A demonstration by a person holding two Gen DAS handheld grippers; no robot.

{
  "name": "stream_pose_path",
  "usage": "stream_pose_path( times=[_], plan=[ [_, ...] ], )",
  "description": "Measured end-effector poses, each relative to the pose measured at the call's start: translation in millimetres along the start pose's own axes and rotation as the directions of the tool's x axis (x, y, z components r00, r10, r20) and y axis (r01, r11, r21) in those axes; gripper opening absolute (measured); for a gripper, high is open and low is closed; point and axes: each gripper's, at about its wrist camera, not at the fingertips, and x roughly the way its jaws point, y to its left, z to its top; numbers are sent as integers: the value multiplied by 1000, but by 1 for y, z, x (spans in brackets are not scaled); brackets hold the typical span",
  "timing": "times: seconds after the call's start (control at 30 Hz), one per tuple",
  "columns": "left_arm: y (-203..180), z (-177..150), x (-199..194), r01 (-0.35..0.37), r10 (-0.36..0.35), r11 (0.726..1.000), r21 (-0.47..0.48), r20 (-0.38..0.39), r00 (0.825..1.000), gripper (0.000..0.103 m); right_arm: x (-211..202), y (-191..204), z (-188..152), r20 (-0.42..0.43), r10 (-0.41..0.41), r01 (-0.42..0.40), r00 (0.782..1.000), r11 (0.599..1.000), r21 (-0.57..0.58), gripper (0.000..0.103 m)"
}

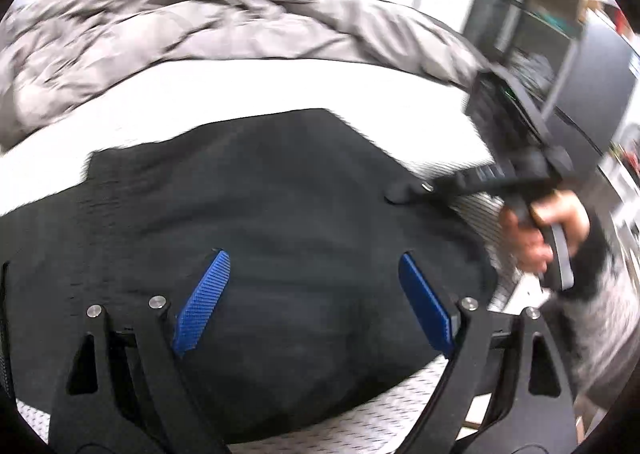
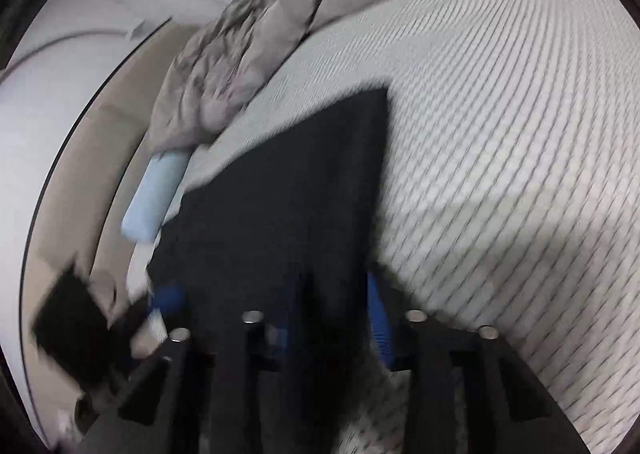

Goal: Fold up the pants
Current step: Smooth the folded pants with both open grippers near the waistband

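The pants (image 1: pixel 248 222) are spread flat on the bed (image 1: pixel 240 90), at centre. The left gripper (image 1: pixel 312 306) is held apart above them, empty. The right gripper (image 2: pixel 332 318) is clamped on cloth at 6 o'clock, presumably to carry a fold. A duvet (image 1: pixel 160 26) lies at 12 o'clock.

Left wrist view: looks forward and down past my blue pads (image 1: pixel 204 302), close over the black pants (image 1: pixel 256 222), facing the grey duvet (image 1: pixel 168 22) beyond. My right gripper (image 1: pixel 404 196) shows off to the right of my fingers.

Right wrist view: same downward tilt, nearer still, pants (image 2: pixel 288 190) running ahead from between my fingers. Both share pants, mattress (image 2: pixel 500 158), duvet (image 2: pixel 248 50).
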Motion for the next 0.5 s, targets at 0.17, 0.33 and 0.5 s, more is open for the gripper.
stream_pose_path(
  times=[0.17,0.33,0.5],
  plan=[
    [44,9,4,-86,87,992,-92,9,996,85,1,16,28,94,-175,186,980,975,-122,11],
    [40,12,8,-123,125,991,-53,33,992,85,-28,42,10,217,-327,368,920,911,-187,21],
    [8,11,41,-81,84,995,58,-45,995,84,-23,97,-32,207,-241,306,948,867,-394,26]
  ],
)
